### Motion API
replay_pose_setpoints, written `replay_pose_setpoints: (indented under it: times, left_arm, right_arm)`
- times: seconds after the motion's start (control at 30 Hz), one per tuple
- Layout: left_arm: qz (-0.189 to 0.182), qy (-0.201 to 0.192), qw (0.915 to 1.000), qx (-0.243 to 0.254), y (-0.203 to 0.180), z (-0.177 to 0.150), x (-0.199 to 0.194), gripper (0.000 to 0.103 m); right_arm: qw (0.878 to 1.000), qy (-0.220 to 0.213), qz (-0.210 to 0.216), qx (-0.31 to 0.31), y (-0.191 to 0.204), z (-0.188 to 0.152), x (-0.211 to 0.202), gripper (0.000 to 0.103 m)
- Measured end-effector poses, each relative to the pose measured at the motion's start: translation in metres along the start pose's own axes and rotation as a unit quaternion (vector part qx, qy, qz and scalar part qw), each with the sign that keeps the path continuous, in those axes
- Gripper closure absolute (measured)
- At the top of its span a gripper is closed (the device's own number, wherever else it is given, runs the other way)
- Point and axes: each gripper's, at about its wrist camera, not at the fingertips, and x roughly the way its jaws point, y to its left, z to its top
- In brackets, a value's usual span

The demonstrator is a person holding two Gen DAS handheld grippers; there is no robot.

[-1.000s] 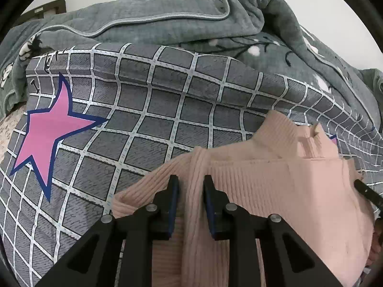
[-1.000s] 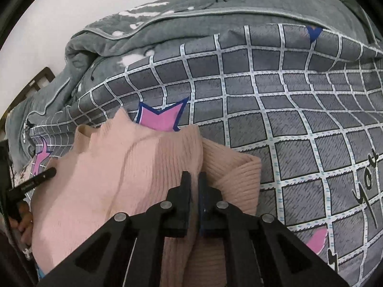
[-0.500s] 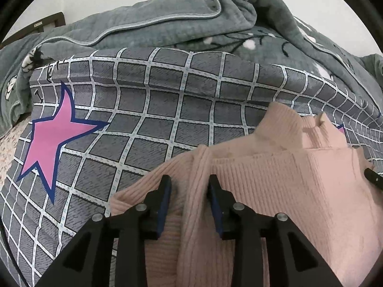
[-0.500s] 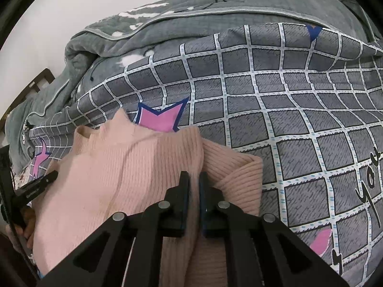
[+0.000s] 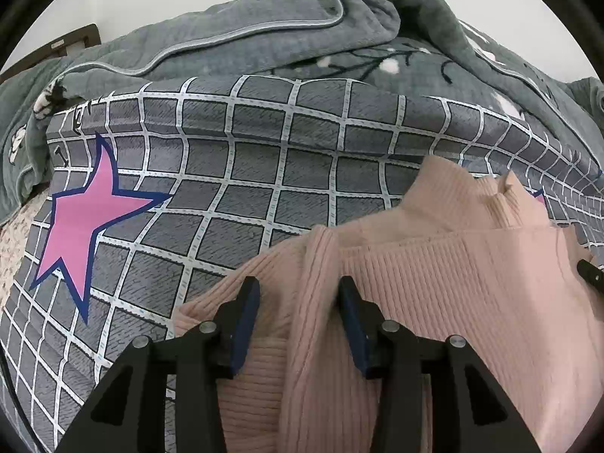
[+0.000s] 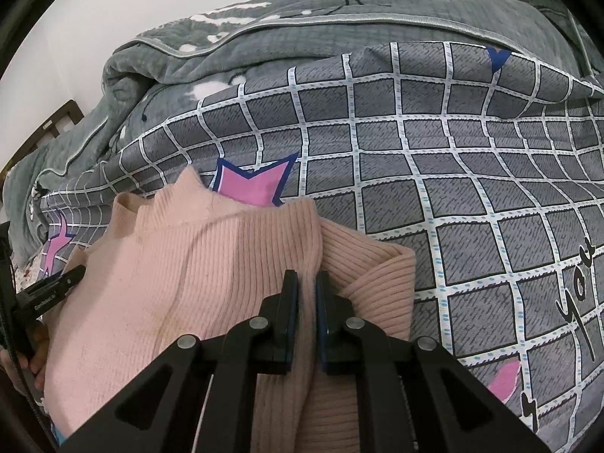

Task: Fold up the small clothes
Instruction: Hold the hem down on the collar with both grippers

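We see a pink ribbed sweater [image 5: 434, 283] lying on a grey checked cover [image 5: 245, 173] of a bed. Its high collar [image 5: 453, 196] points away from us, toward a grey quilt [image 5: 264, 53] that is bunched up behind the cover. A pink star [image 5: 83, 215] with a blue edge is printed on the cover, to the left of the sweater and well apart from it.

Our left gripper [image 5: 298, 302] is over the left side of the sweater. Its two fingers [image 5: 245, 313] stand wide apart, and a raised fold of the knit runs between them. The fingers do not press on this fold. Left of the fold, a flat part of the sweater lies on the cover, just beside the left finger.

Our right gripper [image 6: 305, 294] is on the right side of the sweater [image 6: 196, 271]. Its fingers [image 6: 288, 302] are almost closed, and they pinch a thin fold of pink knit between the blue pads. To the right of this fold, a sleeve part [image 6: 377, 275] lies folded on the cover [image 6: 434, 173]. Another pink star [image 6: 253, 185] shows just behind the shoulder of the sweater, partly covered by it.

In the right wrist view, the left gripper [image 6: 56, 287] shows at the left edge, beside the sweater.
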Motion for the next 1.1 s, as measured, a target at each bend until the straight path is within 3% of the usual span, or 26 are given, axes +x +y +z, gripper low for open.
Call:
replay_pose_setpoints:
  times: [1.1]
  left_arm:
    - [0.003, -0.002, 1.0000, 0.009, -0.0046, -0.0016, -0.0028, 0.061]
  right_arm:
    - [1.000, 0.004, -0.007, -0.014, 0.0016, 0.0019, 0.0045, 0.091]
